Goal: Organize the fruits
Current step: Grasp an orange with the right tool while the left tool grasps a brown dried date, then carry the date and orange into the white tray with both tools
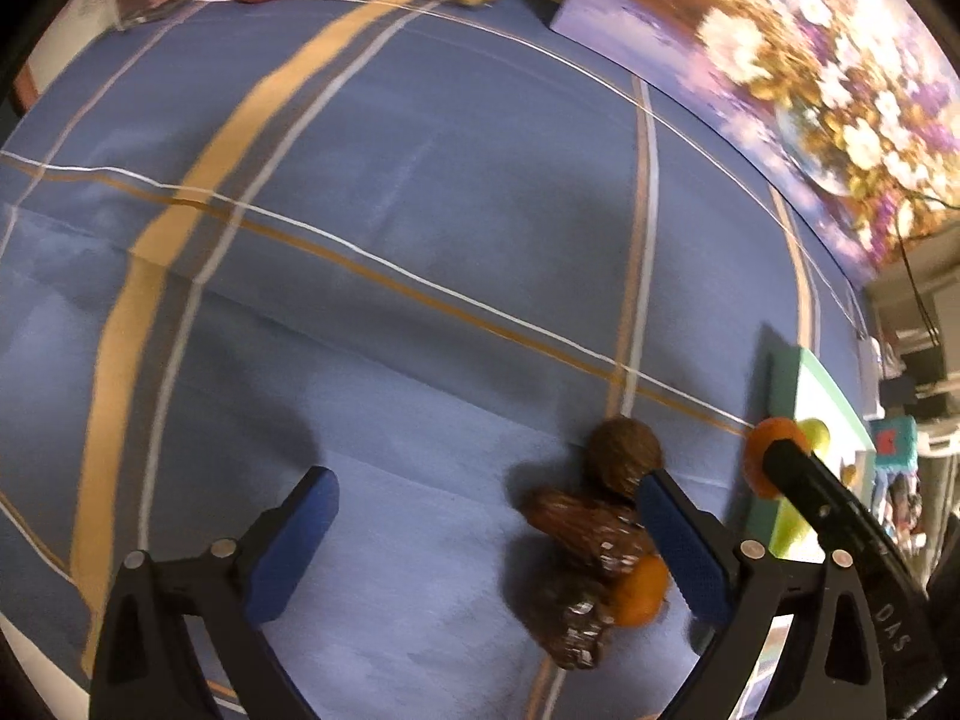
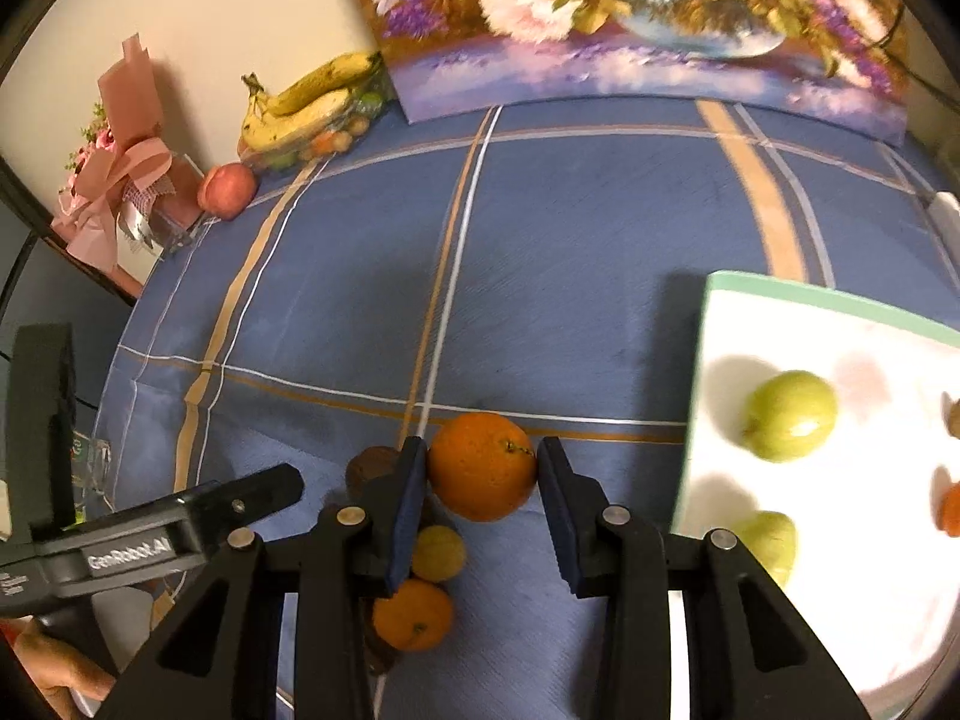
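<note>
- A blue plaid tablecloth (image 2: 570, 240) covers the table, a flower painting (image 2: 630, 18) leans against the cream wall at the back, and bananas (image 2: 306, 99), a red apple (image 2: 227, 191) and a pink bouquet (image 2: 120, 150) sit in the far corner.
- On the right side lies a white board with a green edge (image 2: 750, 291); two green fruits (image 2: 789, 415) already rest on it, and something orange shows at its right edge.
- The right gripper (image 2: 480, 501) has its jaws around a large orange (image 2: 482, 466). The left pad looks to be touching the peel, while the right pad seems just beside it, so I would call the jaws closing but not yet firmly clamped.
- Close behind the orange sits a small pile: a yellowish fruit (image 2: 438, 553), a smaller orange (image 2: 413, 615) and a brown round fruit (image 2: 372, 468).
- The left gripper (image 1: 480, 531) hangs beside that pile with jaws wide apart, holding nothing; two dark wrinkled pieces (image 1: 591, 531) lie near its right finger.
- To do this well, I would squeeze evenly across the widest part of the orange until both pads bear on it, then lift straight up so the neighbouring fruit is not knocked.
- After that, carry it across to a bare patch of the board, away from the green fruits, and set it down gently, since a round fruit will roll.
</note>
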`<control>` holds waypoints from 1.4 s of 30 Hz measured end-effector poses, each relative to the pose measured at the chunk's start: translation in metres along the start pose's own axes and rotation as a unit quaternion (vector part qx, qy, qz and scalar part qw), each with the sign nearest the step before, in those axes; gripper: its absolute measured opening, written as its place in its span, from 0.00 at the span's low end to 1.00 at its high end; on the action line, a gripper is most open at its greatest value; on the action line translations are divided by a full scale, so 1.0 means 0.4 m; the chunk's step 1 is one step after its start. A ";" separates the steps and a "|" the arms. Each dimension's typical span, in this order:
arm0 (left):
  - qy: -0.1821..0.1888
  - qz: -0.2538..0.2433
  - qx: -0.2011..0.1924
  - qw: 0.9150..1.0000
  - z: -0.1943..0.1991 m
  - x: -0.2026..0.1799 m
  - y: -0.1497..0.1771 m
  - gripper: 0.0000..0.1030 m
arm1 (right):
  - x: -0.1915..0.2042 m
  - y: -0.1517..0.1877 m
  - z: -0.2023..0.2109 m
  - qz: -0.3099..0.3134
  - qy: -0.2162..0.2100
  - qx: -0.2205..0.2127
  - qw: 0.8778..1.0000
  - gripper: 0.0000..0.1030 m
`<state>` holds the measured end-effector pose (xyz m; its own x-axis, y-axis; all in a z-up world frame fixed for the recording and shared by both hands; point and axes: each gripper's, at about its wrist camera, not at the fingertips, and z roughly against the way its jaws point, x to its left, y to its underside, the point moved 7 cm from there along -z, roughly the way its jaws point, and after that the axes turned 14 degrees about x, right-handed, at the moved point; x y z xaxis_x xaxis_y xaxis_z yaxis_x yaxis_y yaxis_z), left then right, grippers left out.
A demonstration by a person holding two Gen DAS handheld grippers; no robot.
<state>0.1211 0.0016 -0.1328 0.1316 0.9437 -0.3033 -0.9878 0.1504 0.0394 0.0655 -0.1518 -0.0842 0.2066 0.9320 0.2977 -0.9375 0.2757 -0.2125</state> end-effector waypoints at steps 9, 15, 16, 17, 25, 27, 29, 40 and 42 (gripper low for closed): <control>-0.001 -0.043 0.024 0.999 -0.038 -0.077 0.027 0.84 | -0.055 0.020 0.069 -0.012 0.011 -0.021 1.000 0.38; 0.001 -0.054 0.028 0.998 -0.045 -0.093 0.048 0.72 | -0.077 0.031 0.086 -0.014 0.017 -0.026 0.999 0.38; 0.003 -0.055 0.028 0.998 -0.046 -0.096 0.047 0.64 | -0.078 0.032 0.088 -0.015 0.017 -0.026 0.999 0.38; 0.004 -0.055 0.029 0.998 -0.048 -0.100 0.046 0.61 | -0.080 0.033 0.089 -0.016 0.015 -0.028 0.999 0.38; -0.004 -0.054 0.013 0.998 -0.038 -0.102 0.038 0.56 | -0.096 0.037 0.103 -0.022 0.008 -0.033 0.999 0.38; -0.001 -0.054 0.004 0.999 -0.023 -0.101 0.042 0.56 | -0.100 0.037 0.106 -0.024 0.007 -0.034 0.999 0.38; 0.001 -0.057 -0.007 0.998 -0.006 -0.107 0.043 0.56 | -0.108 0.038 0.110 -0.027 0.005 -0.036 0.999 0.38; 0.022 -0.124 -0.048 0.991 0.063 -0.228 0.096 0.56 | -0.262 0.060 0.167 -0.106 0.036 -0.053 0.992 0.38; 0.027 -0.139 -0.048 0.989 0.059 -0.260 0.108 0.56 | -0.296 0.068 0.181 -0.122 0.044 -0.058 0.990 0.38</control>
<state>0.0667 -0.0830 -0.0769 0.3968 0.8526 -0.3401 -0.9179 0.3705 -0.1421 -0.0047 -0.2719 -0.0578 0.4517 0.8499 0.2713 -0.8195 0.5154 -0.2504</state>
